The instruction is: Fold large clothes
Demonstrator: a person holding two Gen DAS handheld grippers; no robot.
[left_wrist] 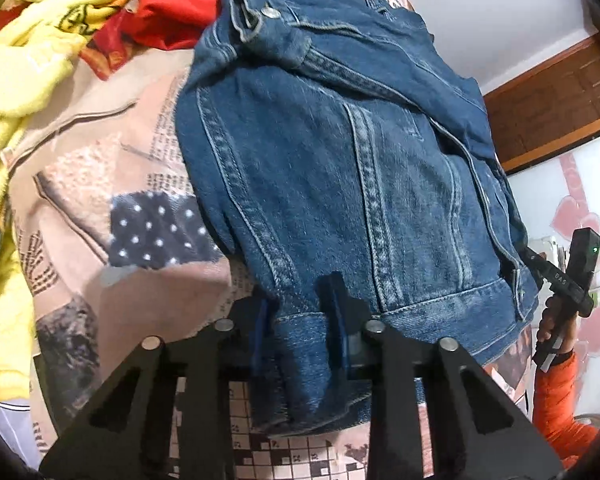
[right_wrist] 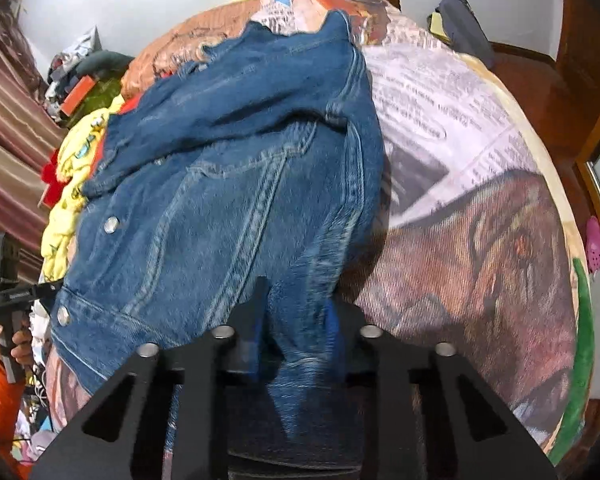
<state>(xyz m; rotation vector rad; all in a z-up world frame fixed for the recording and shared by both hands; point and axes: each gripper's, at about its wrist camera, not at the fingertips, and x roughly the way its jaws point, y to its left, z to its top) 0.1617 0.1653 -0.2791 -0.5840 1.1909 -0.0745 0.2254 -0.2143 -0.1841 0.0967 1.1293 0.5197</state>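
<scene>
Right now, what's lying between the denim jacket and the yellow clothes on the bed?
In the left wrist view, a bare stretch of the newspaper-print bedspread separates the denim jacket from the yellow clothes; farther back, a red garment fills the gap.

The denim jacket (left_wrist: 340, 184) hides both grippers' fingertips; the yellow garment (left_wrist: 16, 80) is cropped left.

I see the denim jacket (left_wrist: 340, 184) on the bedspread (left_wrist: 100, 184), its near hem corners between my grippers' jaws; heaped clothes (left_wrist: 40, 40) lie far left, apparently touching it.
</scene>
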